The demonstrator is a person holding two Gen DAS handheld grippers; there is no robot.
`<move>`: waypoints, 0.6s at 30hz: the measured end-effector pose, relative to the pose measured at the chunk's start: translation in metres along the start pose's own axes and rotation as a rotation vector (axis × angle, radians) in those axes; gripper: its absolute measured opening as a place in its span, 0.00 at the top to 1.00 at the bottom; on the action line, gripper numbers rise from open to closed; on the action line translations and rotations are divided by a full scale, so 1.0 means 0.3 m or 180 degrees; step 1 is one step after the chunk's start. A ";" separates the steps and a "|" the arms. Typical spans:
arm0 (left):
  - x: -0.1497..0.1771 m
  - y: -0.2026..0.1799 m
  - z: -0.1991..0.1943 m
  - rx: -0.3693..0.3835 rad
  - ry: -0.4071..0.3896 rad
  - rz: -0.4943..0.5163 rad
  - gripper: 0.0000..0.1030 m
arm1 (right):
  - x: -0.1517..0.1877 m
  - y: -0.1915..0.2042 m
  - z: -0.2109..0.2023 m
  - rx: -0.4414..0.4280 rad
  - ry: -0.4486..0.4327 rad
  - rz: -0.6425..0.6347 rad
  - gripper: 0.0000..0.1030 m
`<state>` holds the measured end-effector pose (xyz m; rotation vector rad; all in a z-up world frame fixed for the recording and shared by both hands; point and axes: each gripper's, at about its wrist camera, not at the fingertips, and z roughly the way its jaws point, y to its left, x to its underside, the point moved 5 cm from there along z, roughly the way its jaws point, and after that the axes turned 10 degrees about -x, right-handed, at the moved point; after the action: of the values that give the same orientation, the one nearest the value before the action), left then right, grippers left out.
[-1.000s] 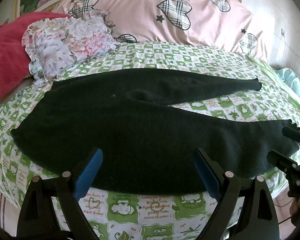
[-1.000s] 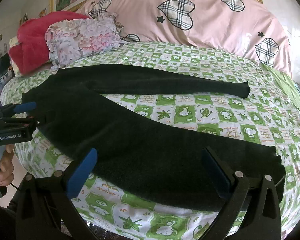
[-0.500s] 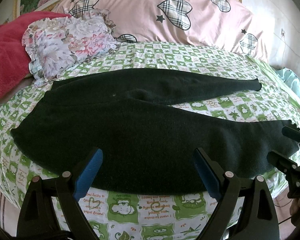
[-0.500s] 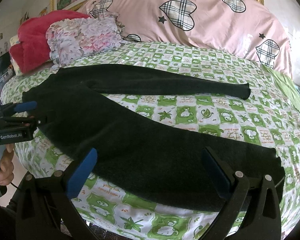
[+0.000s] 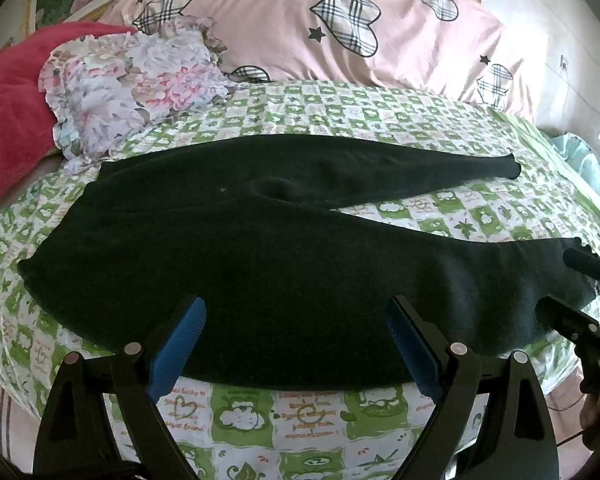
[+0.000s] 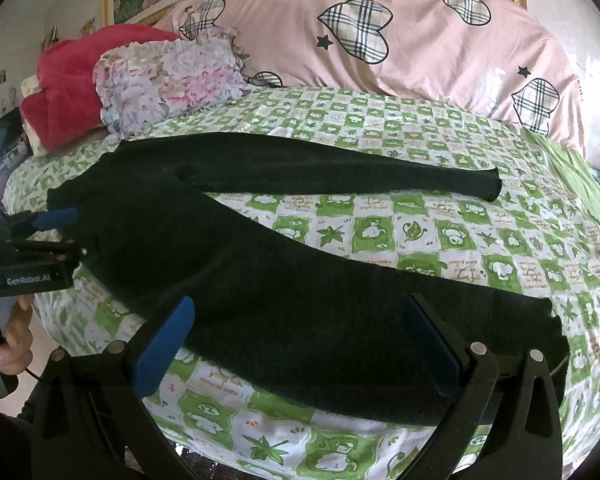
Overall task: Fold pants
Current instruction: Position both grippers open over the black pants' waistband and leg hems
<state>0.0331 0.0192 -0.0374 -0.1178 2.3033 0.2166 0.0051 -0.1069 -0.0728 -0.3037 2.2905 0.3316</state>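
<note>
Black pants lie spread flat on the bed, waist to the left, the two legs splayed apart toward the right. They also show in the right wrist view. My left gripper is open, hovering over the near edge of the pants at the thigh. My right gripper is open over the near leg, close to its cuff. The right gripper also shows at the right edge of the left wrist view. The left gripper shows at the left of the right wrist view, near the waistband.
The bed has a green and white checked sheet. A floral pillow and a red blanket lie at the back left. A pink quilt with plaid hearts runs along the back. The bed's front edge is just below the grippers.
Almost nothing has moved. Both grippers stay open over the near edge of the pants, with only a slight drift of the views.
</note>
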 end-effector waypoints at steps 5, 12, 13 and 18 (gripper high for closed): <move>-0.010 -0.008 0.001 0.0037 0.0012 0.0028 0.10 | -0.022 0.004 -0.014 -0.0031 -0.0026 0.0013 0.00; -0.011 -0.015 0.012 0.0065 0.0065 0.0061 0.10 | -0.025 0.000 -0.013 -0.0043 -0.0022 0.0026 0.00; -0.013 -0.015 0.014 0.0067 0.0071 0.0061 0.10 | -0.028 0.000 -0.013 -0.0046 -0.0015 0.0031 0.00; -0.028 -0.016 0.027 0.0096 0.0109 0.0076 0.10 | -0.043 -0.009 -0.014 -0.0057 -0.0025 0.0058 0.00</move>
<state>0.0453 0.0163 -0.0371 -0.0793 2.3422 0.1935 0.0116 -0.1092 -0.0609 -0.2902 2.2848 0.3624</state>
